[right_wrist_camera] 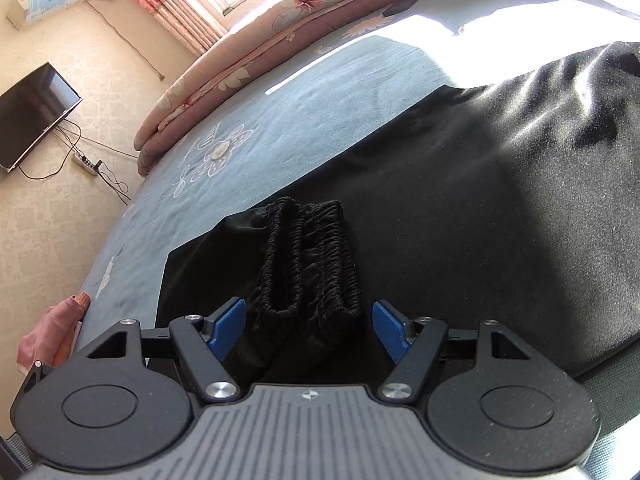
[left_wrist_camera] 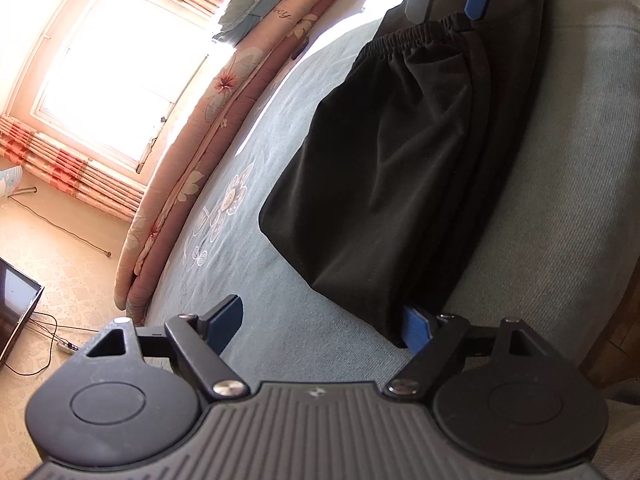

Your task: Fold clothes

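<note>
Bed (left_wrist_camera: pixel 280 332) bears 1 black garment (left_wrist_camera: pixel 400 168); 2 grippers flank it.

Window: wide bright pane (left_wrist_camera: pixel 108 68), sunlight pouring in.
Curtains: pink-and-red patterned fabric (left_wrist_camera: pixel 68 172).
Floor: cream patterned surface (right_wrist_camera: pixel 48 216).
Bed: blue-grey embroidered bedspread (right_wrist_camera: pixel 280 120).
Screen: dark flat monitor (right_wrist_camera: pixel 34 112) on the floor.
</note>
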Demonstrator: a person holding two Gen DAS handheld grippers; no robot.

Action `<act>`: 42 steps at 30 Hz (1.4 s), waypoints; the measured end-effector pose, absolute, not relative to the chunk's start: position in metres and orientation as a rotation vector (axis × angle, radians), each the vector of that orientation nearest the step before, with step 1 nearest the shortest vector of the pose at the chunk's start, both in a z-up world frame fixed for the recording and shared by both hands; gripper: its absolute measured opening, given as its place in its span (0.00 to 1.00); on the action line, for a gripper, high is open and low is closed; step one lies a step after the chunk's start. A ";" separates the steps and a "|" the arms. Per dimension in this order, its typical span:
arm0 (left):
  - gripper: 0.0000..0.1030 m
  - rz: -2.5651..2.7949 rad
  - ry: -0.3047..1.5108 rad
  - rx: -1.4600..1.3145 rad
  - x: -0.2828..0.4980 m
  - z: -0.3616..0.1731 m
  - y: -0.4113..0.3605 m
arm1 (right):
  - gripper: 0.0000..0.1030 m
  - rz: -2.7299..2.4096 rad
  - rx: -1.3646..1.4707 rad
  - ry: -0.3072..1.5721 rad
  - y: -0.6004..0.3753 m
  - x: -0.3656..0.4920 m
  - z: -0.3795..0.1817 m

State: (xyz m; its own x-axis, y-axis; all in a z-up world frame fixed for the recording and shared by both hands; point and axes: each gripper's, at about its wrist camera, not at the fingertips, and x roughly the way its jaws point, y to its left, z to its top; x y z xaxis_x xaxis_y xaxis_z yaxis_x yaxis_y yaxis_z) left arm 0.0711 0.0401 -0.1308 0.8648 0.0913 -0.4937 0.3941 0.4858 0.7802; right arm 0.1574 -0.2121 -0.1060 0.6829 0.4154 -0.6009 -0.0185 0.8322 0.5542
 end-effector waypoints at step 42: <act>0.80 -0.536 0.915 0.091 0.182 -0.062 0.085 | 0.45 0.457 0.098 0.775 -0.139 0.163 -0.102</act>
State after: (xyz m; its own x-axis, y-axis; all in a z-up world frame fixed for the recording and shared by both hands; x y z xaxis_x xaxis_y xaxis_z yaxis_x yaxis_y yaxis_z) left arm 0.1817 0.0855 -0.0623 0.4891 -0.4023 -0.7739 0.4779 0.8658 -0.1481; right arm 0.1626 -0.1386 -0.1023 0.6222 0.4323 -0.6527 -0.3614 0.8982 0.2504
